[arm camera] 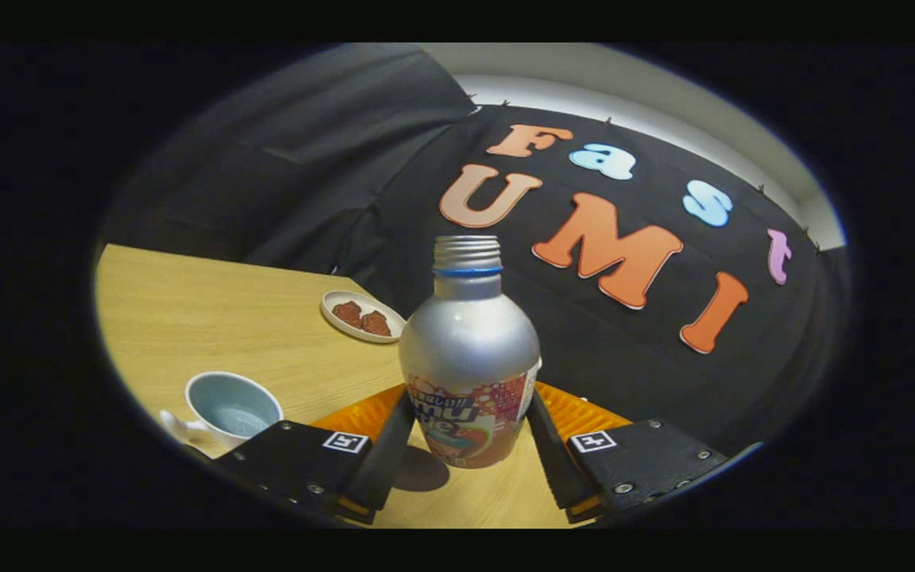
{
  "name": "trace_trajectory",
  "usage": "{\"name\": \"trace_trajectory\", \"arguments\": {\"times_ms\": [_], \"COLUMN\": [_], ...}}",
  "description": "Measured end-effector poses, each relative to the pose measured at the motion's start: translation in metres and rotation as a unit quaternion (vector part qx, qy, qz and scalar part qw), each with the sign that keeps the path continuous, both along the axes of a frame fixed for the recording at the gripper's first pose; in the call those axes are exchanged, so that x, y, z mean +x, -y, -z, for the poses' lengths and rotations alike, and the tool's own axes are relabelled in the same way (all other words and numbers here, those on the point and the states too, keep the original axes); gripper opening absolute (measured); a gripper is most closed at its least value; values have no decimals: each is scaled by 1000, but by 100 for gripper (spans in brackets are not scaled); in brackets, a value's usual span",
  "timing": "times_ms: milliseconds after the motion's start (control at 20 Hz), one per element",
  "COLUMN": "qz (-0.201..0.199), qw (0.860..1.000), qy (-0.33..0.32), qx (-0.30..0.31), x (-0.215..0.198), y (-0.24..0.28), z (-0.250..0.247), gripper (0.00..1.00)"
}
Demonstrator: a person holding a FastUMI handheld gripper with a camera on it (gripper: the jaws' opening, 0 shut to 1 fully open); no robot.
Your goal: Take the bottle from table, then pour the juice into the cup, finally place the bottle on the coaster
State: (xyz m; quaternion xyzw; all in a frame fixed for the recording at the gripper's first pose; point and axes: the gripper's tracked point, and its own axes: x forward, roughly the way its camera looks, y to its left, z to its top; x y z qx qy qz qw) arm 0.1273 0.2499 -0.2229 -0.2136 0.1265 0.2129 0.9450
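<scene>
the gripper (469,445) has dark screwed plates, each bearing a square black-and-white marker.

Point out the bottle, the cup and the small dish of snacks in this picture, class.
bottle (469,349): gripper view, on its silver shoulder, held between the gripper (465,445) fingers.
cup (233,407): gripper view, on its pale inner wall.
dish (337,316): gripper view, on its white rim beside the snacks.

Cloth-walled booth, wooden table (211,318)
</scene>
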Motion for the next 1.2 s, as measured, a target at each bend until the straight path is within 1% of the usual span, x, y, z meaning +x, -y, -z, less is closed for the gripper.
{"name": "trace_trajectory", "arguments": {"times_ms": [200, 550, 650, 900, 1200], "qz": [24, 39, 40, 34, 51], "qw": [996, 987, 983, 980, 975], "qy": [-62, -119, -134, -154, -158], "qx": [63, 106, 116, 118, 145], "x": [4, 8, 1, -4, 0], "y": [7, 13, 15, 13, 19], "z": [24, 62, 71, 92, 102], "gripper": [77, 78, 77, 77, 77]}}
